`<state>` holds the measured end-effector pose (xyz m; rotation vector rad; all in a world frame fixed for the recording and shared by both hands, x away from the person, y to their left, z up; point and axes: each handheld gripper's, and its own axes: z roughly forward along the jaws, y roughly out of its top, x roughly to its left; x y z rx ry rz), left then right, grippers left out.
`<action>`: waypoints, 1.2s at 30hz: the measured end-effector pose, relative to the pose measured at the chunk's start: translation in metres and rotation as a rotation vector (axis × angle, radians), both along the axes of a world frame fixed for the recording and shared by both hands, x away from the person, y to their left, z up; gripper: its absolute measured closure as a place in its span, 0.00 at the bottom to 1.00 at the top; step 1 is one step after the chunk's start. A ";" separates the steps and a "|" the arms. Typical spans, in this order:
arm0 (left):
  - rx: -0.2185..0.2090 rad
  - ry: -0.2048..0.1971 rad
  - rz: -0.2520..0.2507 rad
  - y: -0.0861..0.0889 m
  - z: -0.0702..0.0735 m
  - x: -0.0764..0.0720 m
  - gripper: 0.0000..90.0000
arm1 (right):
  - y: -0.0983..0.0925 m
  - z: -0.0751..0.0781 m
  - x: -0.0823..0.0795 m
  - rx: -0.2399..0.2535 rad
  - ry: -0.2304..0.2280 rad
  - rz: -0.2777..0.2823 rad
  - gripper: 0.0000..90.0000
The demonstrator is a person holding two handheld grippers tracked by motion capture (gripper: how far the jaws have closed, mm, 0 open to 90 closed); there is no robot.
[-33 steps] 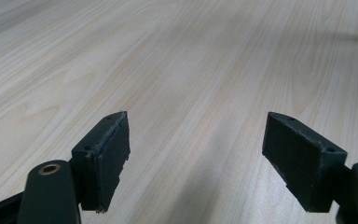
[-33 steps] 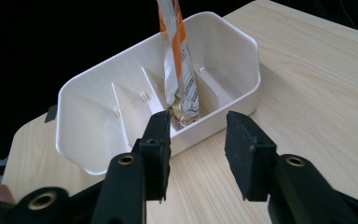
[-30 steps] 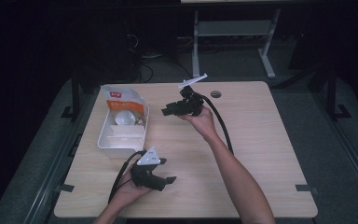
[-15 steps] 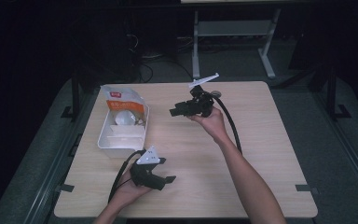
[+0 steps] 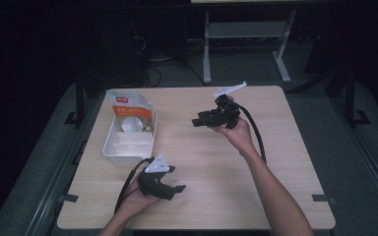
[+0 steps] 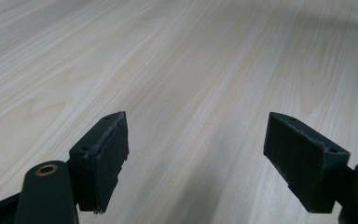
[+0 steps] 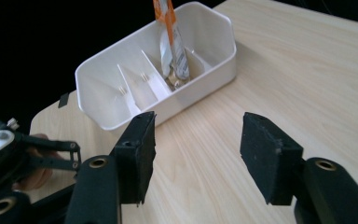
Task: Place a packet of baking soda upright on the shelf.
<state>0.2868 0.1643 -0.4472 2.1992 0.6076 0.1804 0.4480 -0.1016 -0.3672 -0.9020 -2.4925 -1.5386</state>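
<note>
Light wood-grain table (image 5: 285, 167), square top with rounded corners, grey floor around, room behind dark; pale metal frame (image 5: 246, 44) beyond far edge. White divided bin (image 5: 128, 142) at table's left side, orange-and-white pouch (image 5: 130, 113) standing upright in its far compartment. Right gripper (image 5: 197, 122) held above table's middle, well apart from bin, pointing toward it; jaws have just been opening, nothing between them. Left gripper (image 5: 177, 191) low near front edge, jaws spread wide, empty, bare wood beneath.
</note>
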 end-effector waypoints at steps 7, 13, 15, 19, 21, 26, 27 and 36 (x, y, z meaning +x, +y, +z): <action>0.002 -0.001 0.004 -0.001 0.000 0.001 0.24 | -0.017 -0.003 -0.007 0.003 0.026 -0.007 0.48; -0.002 -0.001 0.008 -0.001 0.000 0.002 0.23 | -0.030 -0.008 -0.015 -0.005 0.032 -0.024 0.46; -0.001 -0.002 0.008 -0.001 0.000 0.001 0.23 | -0.034 -0.009 -0.019 -0.006 0.035 -0.028 0.46; 0.000 -0.002 0.009 -0.001 -0.001 0.002 0.23 | -0.043 -0.011 -0.023 -0.006 0.041 -0.036 0.45; -0.001 -0.003 0.012 -0.001 -0.001 0.002 0.23 | -0.048 -0.013 -0.026 -0.004 0.046 -0.041 0.45; -0.003 0.000 0.016 -0.001 -0.001 0.003 0.23 | -0.059 -0.016 -0.032 0.000 0.052 -0.050 0.44; -0.003 -0.001 0.017 -0.001 -0.001 0.003 0.23 | -0.061 -0.016 -0.033 -0.002 0.047 -0.054 0.44; -0.006 0.001 0.022 -0.001 -0.001 0.003 0.22 | -0.078 -0.018 -0.043 -0.002 0.054 -0.074 0.43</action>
